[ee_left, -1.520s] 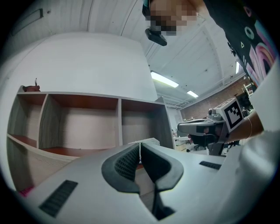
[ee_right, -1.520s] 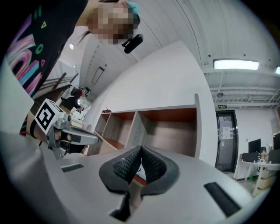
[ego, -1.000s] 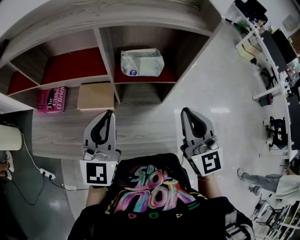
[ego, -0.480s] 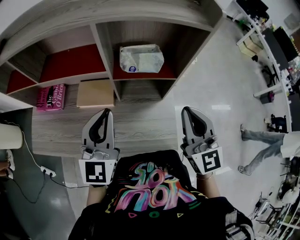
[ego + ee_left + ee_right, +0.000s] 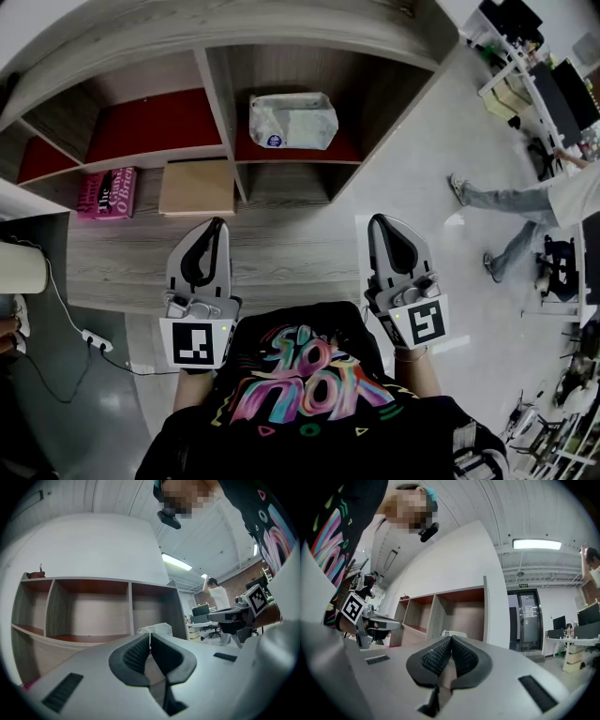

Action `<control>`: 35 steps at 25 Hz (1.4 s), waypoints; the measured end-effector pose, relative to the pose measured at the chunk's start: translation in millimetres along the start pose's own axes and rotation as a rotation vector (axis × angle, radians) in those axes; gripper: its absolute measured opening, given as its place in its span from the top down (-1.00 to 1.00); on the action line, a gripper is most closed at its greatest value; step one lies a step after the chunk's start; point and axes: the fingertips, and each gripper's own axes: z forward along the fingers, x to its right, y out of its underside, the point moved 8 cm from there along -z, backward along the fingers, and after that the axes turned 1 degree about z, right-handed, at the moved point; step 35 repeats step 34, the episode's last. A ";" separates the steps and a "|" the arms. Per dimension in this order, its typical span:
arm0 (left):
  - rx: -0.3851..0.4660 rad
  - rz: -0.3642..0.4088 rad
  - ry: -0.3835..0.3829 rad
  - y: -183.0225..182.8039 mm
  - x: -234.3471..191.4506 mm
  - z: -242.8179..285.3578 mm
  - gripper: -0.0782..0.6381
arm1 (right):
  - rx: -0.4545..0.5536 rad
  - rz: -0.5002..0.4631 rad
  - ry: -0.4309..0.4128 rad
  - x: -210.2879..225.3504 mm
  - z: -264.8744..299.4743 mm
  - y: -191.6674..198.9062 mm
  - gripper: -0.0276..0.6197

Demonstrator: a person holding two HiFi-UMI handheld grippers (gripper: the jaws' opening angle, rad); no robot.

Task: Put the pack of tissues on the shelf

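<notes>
Both grippers are held level in front of the person, side by side and well apart. The left gripper [image 5: 217, 223] has its jaws pressed together with nothing between them. So does the right gripper [image 5: 377, 218]: its ribbed pads meet at the tips and grip nothing.

Beyond them stands the shelf [image 5: 217, 103]. The pack [image 5: 293, 121] lies in its right compartment, on the red floor. It is a soft, crinkled, whitish plastic bundle with a small dark round label at its front edge.

The head view alone shows the wood ledge below the compartments. On it lie a pink book [image 5: 105, 193] and, just beside it, a flat tan board [image 5: 197, 187]. That view also takes in a walker [image 5: 525, 202] on the pale floor to the right. Each gripper view shows the shelf front-on, with the pack peeking just above the jaw tips. Only the right gripper view shows a ceiling light [image 5: 536, 544] and a dark door [image 5: 529, 620].
</notes>
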 end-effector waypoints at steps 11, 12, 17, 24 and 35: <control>-0.013 0.004 0.013 3.8 -0.7 3.7 0.70 | -0.014 -0.004 0.002 1.0 6.0 0.7 0.87; -0.016 0.023 0.023 5.2 -1.0 3.3 0.70 | -0.016 -0.002 0.004 1.5 5.9 1.3 0.87; -0.024 0.009 0.011 6.3 -1.0 4.2 0.70 | -0.019 0.007 0.006 3.0 5.6 4.0 0.87; -0.030 -0.005 -0.006 7.2 -0.4 3.2 0.70 | -0.011 -0.009 -0.022 -0.9 7.2 5.6 0.87; -0.025 0.013 -0.006 6.9 -3.4 -0.4 0.70 | -0.018 -0.014 -0.041 -3.6 11.3 8.3 0.87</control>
